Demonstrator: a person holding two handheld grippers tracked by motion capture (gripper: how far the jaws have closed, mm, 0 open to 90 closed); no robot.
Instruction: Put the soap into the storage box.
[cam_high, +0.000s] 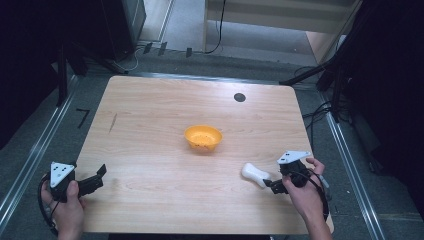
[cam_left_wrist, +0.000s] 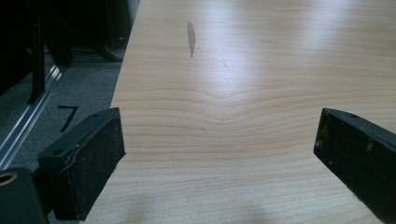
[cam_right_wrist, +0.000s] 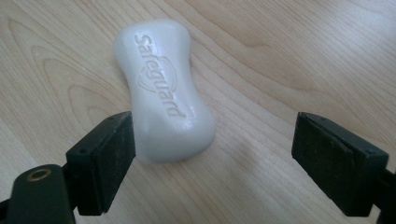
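White soap bar (cam_right_wrist: 163, 91) lies flat on the wooden counter (cam_high: 165, 125), near the front right edge in the high view, lettering side up (embossed "Safeguard" legible in the right gripper view). Waisted shape, long axis running away from the right gripper.

Right gripper (cam_right_wrist: 212, 156): jaws apart, wide gap. The near end of the soap sits between them, off-centre: it lies against or just beside the left-hand jaw pad in that view, well apart from the right-hand pad. No clamping seen; the bar rests on the counter. In the high view the right gripper (cam_high: 270, 184) is low over the counter just beside the soap (cam_high: 255, 174), held in the person's right hand (cam_high: 305, 192), grey three-cornered plate on top.

Left gripper (cam_left_wrist: 219, 149): jaws apart, nothing between them but bare wood grain. In the high view it sits at the front left corner of the counter (cam_high: 92, 181), in the person's left hand (cam_high: 67, 207), well apart from the soap.

Orange bowl (cam_high: 203, 137) stands upright near the counter's centre, between the two grippers and farther back (a few dark specks inside; cannot tell what they are). Small dark round spot (cam_high: 239, 97) on the counter toward the far edge. A dark streak (cam_left_wrist: 191, 38) marks the wood on the left side.
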